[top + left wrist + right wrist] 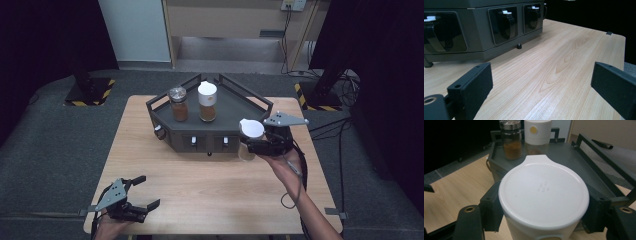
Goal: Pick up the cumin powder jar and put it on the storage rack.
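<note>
At the right front corner of the dark rack (220,131), just off its edge, the right tongs (248,146) were clamped on a white-lidded jar (248,136), holding it upright above the wooden counter (200,185). The high view showed the jar's pale lid and a brownish body below it, with the person's right hand (282,162) under the tool. The right gripper view gave the grip from close up: the round white lid (544,195), with a small tab at its far edge, sat between the two black pads (491,208), which pressed on the jar's sides just under the lid. Beyond it, that view also showed a glass jar (510,142) with a metal cap and orange-brown powder, and a white-capped jar (537,136) beside it, both standing on the rack's top. The left tongs (142,192) lay low near the counter's front left corner, well apart from the rack, their jaws spread wide with nothing between them. The left gripper view looked along bare wood grain toward the rack's front face (481,30), where dark recesses held white-tipped hooks that the high view showed merely as small white dots.
</note>
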Motion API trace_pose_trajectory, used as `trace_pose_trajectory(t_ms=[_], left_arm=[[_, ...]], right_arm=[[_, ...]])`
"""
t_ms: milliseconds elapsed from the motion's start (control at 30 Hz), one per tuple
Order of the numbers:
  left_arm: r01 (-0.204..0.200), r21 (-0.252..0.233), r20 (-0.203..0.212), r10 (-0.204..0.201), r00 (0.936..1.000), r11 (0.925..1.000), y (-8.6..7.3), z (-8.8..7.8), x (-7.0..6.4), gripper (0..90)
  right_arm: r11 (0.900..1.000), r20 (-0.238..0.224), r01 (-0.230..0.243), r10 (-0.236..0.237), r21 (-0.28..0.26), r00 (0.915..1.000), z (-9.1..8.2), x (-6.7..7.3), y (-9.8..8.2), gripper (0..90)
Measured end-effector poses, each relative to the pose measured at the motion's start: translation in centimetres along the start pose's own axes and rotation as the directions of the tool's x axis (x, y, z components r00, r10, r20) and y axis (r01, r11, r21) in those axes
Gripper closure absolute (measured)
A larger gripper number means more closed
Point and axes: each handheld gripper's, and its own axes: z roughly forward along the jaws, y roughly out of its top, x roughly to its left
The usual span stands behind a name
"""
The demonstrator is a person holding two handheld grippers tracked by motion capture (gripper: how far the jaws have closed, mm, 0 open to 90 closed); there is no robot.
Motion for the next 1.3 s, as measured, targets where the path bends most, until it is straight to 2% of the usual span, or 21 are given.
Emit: trace_pose_trajectory(t_ms=[200, 700, 967, 1300], left_arm=[[0.001, -0.001, 0.002, -0.001, 1.0000, 1.0000, 0.0, 0.0, 0.0, 2.9], [0.002, -0.002, 0.000, -0.002, 1.0000, 1.0000, 0.0, 0.0, 0.1, 2.9], [0.003, -0.002, -0.001, -0.003, 1.0000, 1.0000, -0.1, 0.0, 0.1, 2.9], [0.001, -0.002, -0.001, -0.001, 1.0000, 1.0000, -0.1, 0.0, 0.1, 3.0]], right_arm=[[1.000, 0.033, 0.000, -0.001, 0.010, 0.9995, 1.4, -0.3, 2.2, 30.7], [1.000, 0.118, -0.024, 0.023, 0.008, 0.9928, 5.2, -0.9, 5.9, 30.7], [0.999, 0.156, -0.050, 0.049, 0.006, 0.9866, 7.4, -1.1, 7.0, 30.7], [0.997, 0.223, -0.076, 0.075, -0.003, 0.9720, 10.1, -0.8, 7.2, 30.7]])
